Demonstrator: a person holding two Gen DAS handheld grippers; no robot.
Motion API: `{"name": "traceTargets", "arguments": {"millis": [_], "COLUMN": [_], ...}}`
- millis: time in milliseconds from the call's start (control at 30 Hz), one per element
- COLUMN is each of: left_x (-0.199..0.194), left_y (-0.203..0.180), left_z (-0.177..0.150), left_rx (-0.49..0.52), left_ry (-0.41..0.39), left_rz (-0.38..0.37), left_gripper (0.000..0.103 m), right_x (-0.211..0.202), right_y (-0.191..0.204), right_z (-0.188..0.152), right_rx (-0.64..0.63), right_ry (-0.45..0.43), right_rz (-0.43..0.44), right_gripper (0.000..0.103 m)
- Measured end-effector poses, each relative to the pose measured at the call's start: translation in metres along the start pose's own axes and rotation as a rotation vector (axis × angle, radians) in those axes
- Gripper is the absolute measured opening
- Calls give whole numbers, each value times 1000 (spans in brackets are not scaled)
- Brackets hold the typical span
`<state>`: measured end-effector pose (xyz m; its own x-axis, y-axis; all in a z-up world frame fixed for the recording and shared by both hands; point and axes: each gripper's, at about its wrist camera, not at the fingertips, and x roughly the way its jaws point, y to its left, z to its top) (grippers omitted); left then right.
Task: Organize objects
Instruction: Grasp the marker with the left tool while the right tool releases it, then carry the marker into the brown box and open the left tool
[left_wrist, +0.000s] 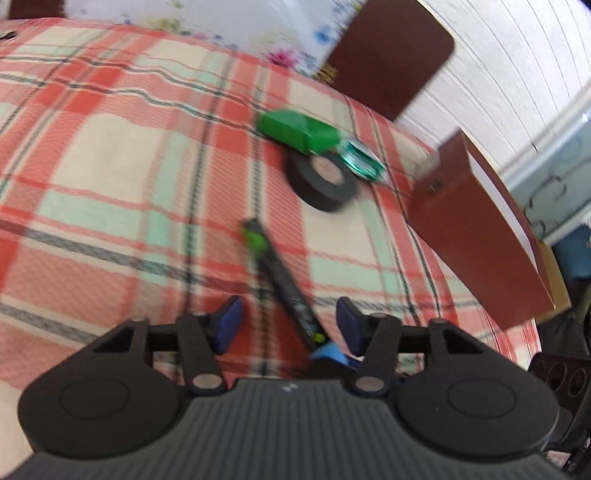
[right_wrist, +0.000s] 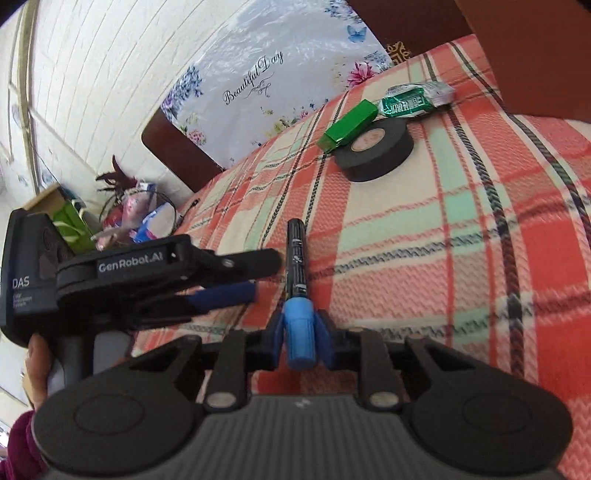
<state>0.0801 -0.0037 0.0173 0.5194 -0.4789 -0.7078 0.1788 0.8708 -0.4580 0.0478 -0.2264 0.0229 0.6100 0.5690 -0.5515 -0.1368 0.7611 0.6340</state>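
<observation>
Checked bedcover (right_wrist: 424, 229) fills both views. Right gripper (right_wrist: 300, 332) clenches the marker (right_wrist: 297, 258) by its blue cap, low centre; left gripper (left_wrist: 286, 325) hangs spread around it. Tape roll (right_wrist: 375, 149), green box (right_wrist: 349, 125) and foil packet (right_wrist: 415, 98) lie upper right, apparently unsorted.

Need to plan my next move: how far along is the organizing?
Nothing looks stowed yet. In hand: the right gripper is shut on the blue cap end of the marker; the left gripper is open beside it. Left to do: the green box, black tape roll and green wrapped packet lie clustered on the plaid cloth.
</observation>
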Motion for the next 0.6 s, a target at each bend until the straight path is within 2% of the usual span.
{"name": "traceTargets", "arguments": {"millis": [33,100,167,267,367,600], "left_x": [5,9,10,7,9,30], "left_y": [-7,-12,-23,-59,-99,-204], "left_z": [-1,0,6,15,30,74], "left_rx": [18,-3,-5,80,162,351], "left_ry": [17,33,42,12,-19,-100], "left_rz": [0,-26,-68,-83,-101,-183], "left_gripper": [34,28,20,18,18,18], "right_x": [-2,-8,-13,-29,-52,-113], "right_y": [-2,-4,-5,-10,-12,-24], "right_z": [0,0,0,2,14,59], "right_rx": [14,17,-1,-7,-39,-144], "right_ry": [-7,-22,-40,-97,-202,-484], "right_rz": [24,50,38,36,5,-156], "right_gripper": [20,20,20,20,20,20]}}
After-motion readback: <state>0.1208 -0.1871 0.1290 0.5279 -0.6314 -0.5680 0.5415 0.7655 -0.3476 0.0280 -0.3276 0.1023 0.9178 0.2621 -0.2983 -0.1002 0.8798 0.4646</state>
